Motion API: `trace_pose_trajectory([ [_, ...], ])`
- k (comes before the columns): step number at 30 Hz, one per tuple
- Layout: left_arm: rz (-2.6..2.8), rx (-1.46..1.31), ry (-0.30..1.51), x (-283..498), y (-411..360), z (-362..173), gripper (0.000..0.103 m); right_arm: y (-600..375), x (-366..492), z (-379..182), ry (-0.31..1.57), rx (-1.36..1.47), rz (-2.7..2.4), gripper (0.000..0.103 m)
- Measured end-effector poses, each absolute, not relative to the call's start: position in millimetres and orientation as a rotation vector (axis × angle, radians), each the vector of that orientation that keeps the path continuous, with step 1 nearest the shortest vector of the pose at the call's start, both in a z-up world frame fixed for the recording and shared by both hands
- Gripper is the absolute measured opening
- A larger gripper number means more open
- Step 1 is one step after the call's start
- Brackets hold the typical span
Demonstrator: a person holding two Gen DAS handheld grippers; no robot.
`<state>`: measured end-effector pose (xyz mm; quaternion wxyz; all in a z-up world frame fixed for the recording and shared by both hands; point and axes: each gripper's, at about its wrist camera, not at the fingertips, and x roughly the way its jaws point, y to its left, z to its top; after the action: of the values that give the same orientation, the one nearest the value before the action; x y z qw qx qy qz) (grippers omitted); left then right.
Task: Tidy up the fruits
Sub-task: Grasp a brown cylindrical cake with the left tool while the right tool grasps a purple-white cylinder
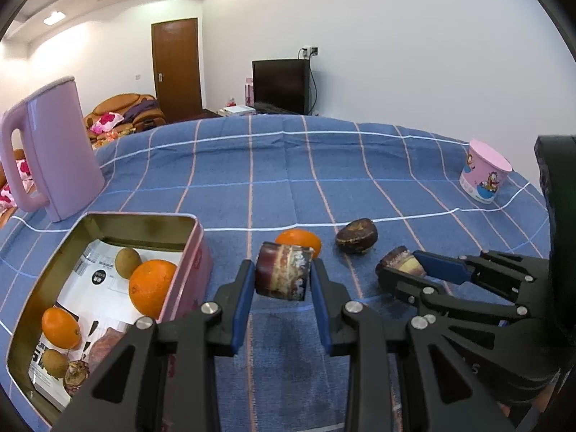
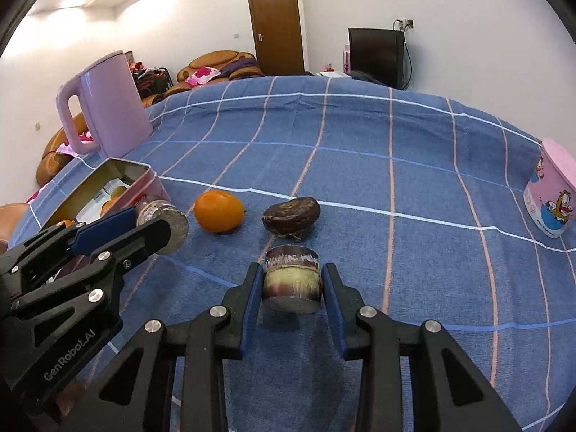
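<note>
Sugarcane chunk (image 1: 282,273) is clamped in left gripper (image 1: 282,280), frame centre; a second chunk (image 2: 291,279) is pinched by right gripper (image 2: 291,284) on the cloth (image 2: 396,187). Judged stiff, light, waxy-slippery; best gripped across the rind, mid-length.

On the side of the left gripper (image 2: 163,230), as your right wrist camera sees it, you can read "GenRobot.AI" in pale letters on the black body. Just beside that gripper stands the pink tin (image 1: 187,273); the printed paper lining (image 1: 97,273) its floor carries dark labels and lines of small print, but you cannot read any of it. The pink cup (image 2: 550,194) well apart from that gripper shows cartoon figures and a line of print too small to read.
</note>
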<state>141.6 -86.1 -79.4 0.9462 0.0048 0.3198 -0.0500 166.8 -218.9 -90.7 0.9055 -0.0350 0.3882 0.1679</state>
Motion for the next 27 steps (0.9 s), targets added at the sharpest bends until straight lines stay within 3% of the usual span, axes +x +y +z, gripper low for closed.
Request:
trace_pose_trajectory([
  [27,-0.076,0.025,0.555,126,-85,-70,0.033,-223,141,-69,0.621,-0.07,0.367,0.035],
])
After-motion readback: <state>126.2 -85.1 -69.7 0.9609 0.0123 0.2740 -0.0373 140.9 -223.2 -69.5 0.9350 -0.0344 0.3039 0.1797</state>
